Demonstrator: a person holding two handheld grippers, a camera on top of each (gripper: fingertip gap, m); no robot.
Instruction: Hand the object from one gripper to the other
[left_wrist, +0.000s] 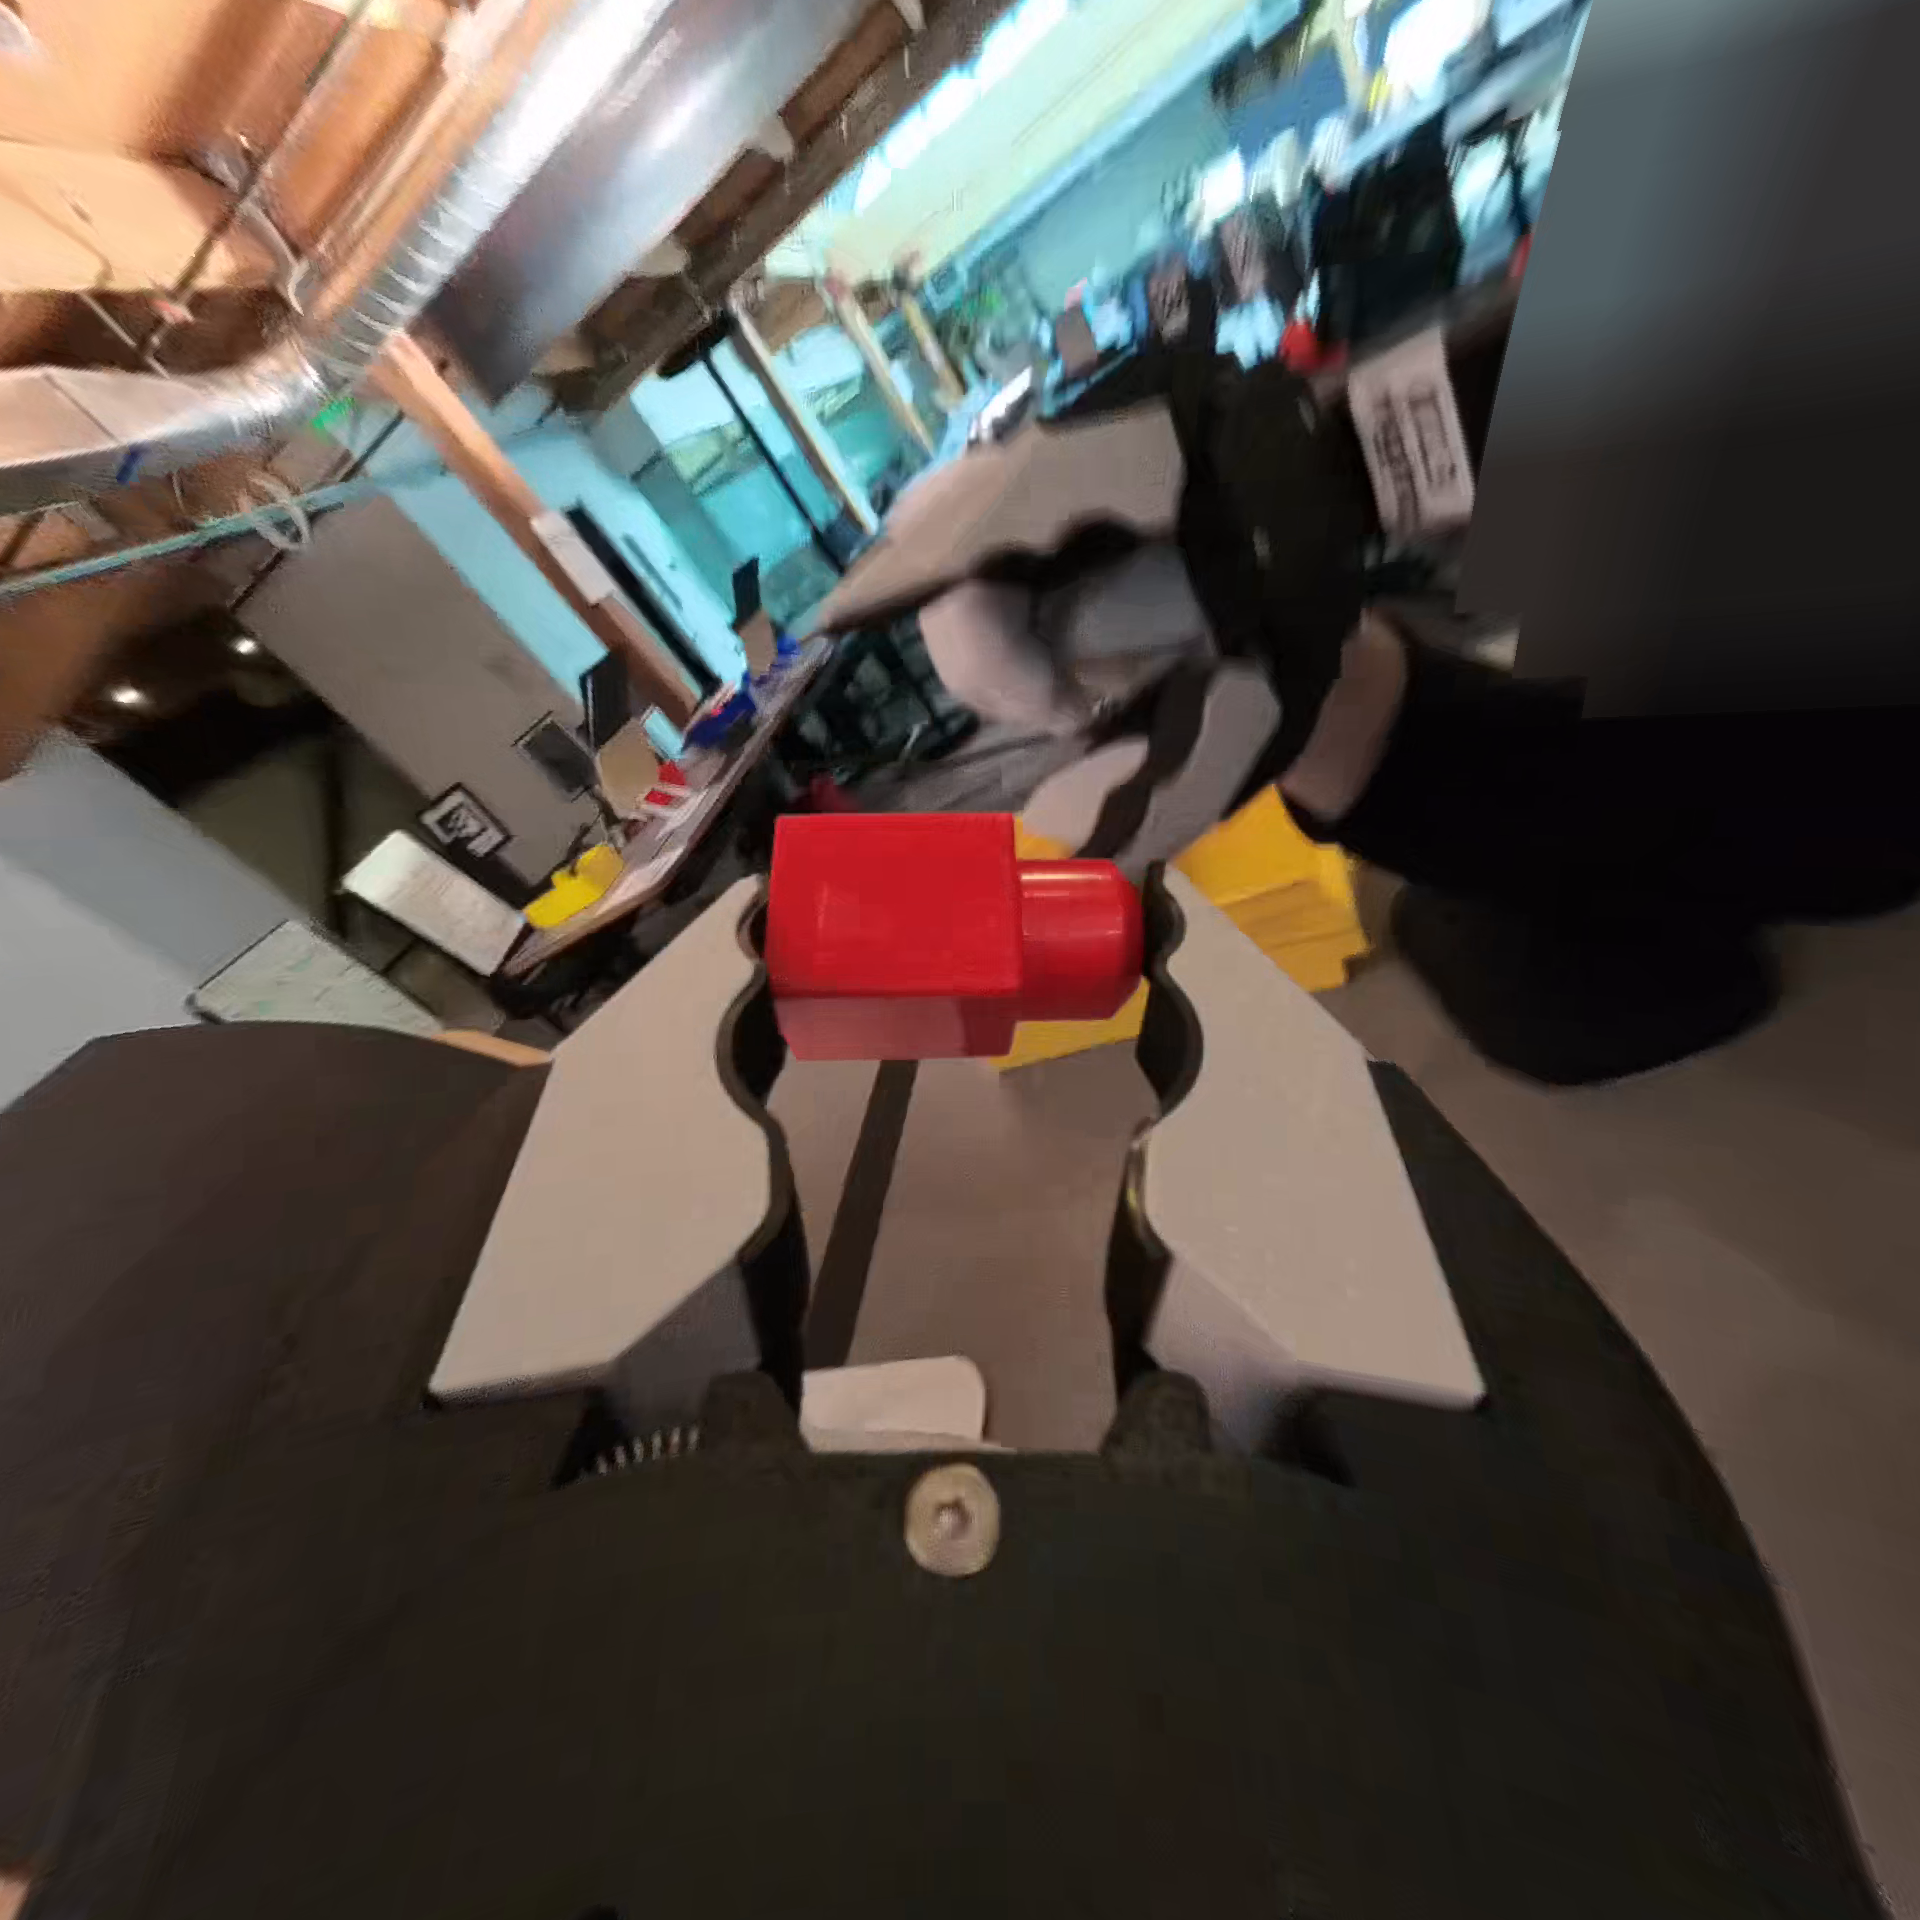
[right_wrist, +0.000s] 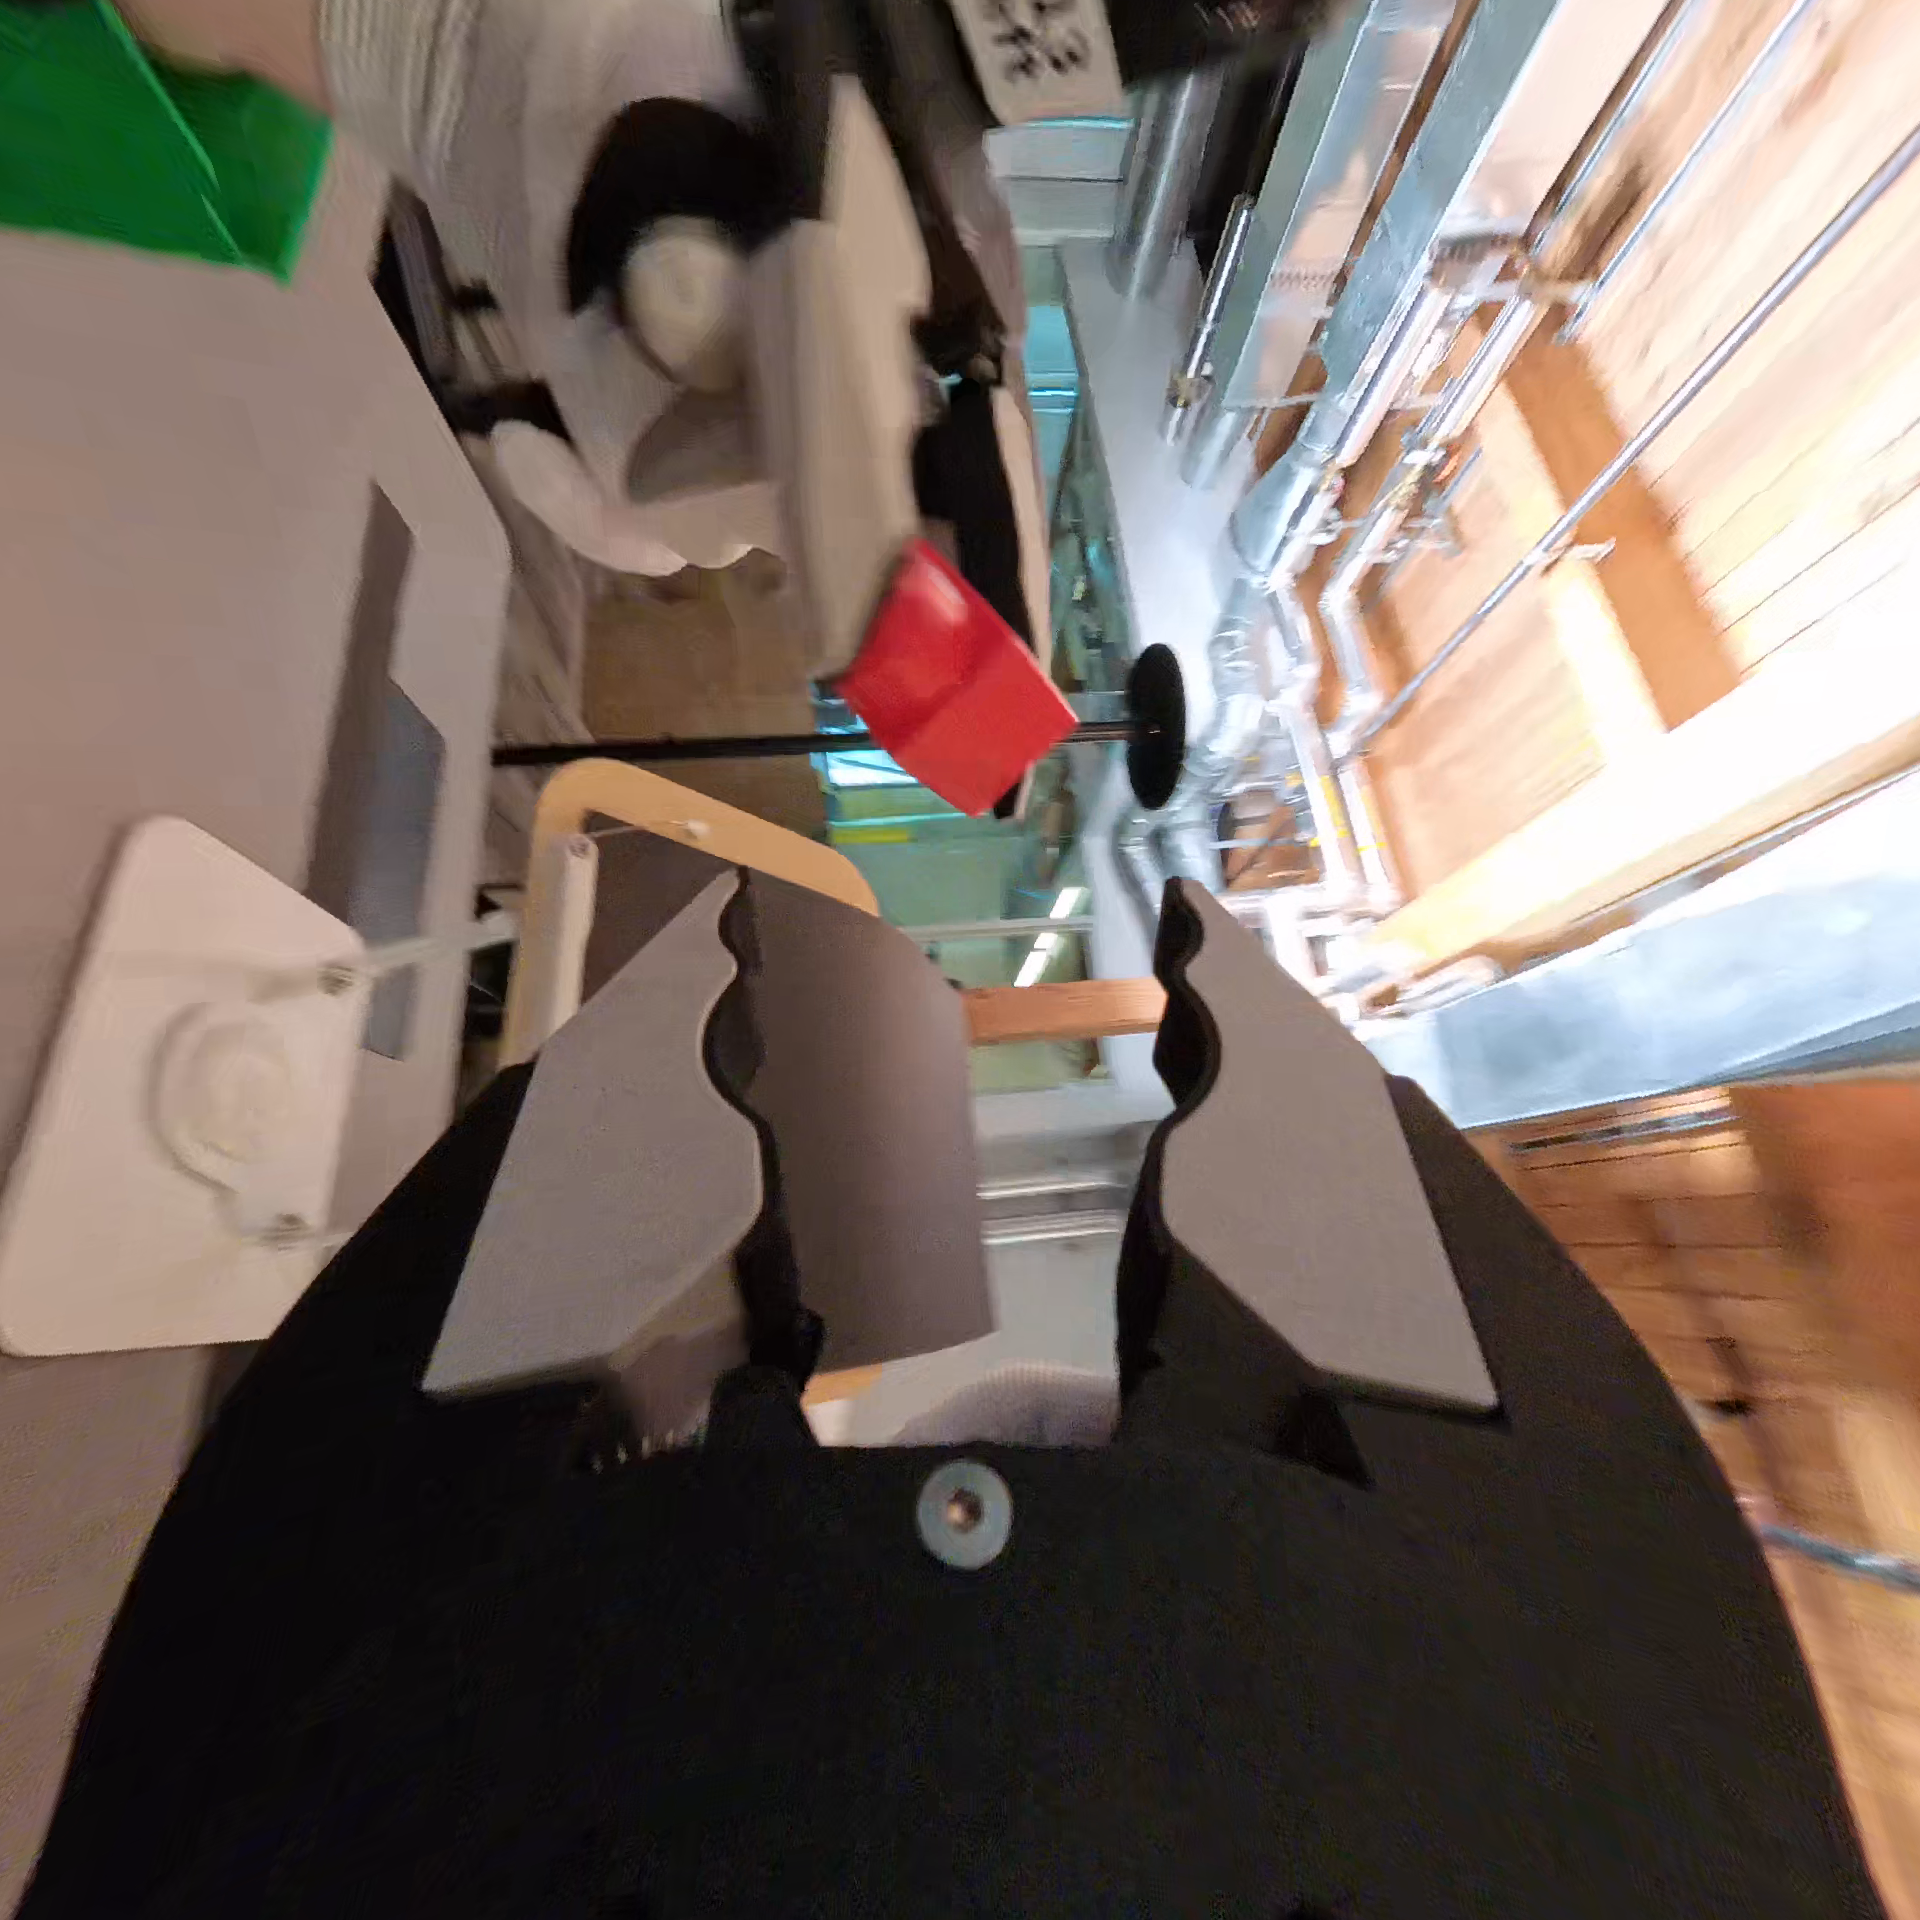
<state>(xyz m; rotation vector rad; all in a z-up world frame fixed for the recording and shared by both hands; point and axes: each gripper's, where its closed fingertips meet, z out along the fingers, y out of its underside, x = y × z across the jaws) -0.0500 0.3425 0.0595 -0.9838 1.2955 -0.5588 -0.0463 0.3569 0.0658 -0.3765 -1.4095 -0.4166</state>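
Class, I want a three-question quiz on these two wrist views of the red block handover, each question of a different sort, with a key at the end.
1. True or false: the left gripper has its jaws closed on the red block.
2. Multiple choice: in the right wrist view, the right gripper is
A. clamped on the red block
B. open and holding nothing
C. clamped on a green block
3. Fill in: in the left wrist view, the block's round stud points toward the ____ side of the picture.

Key: 1 true; 2 B; 3 right.
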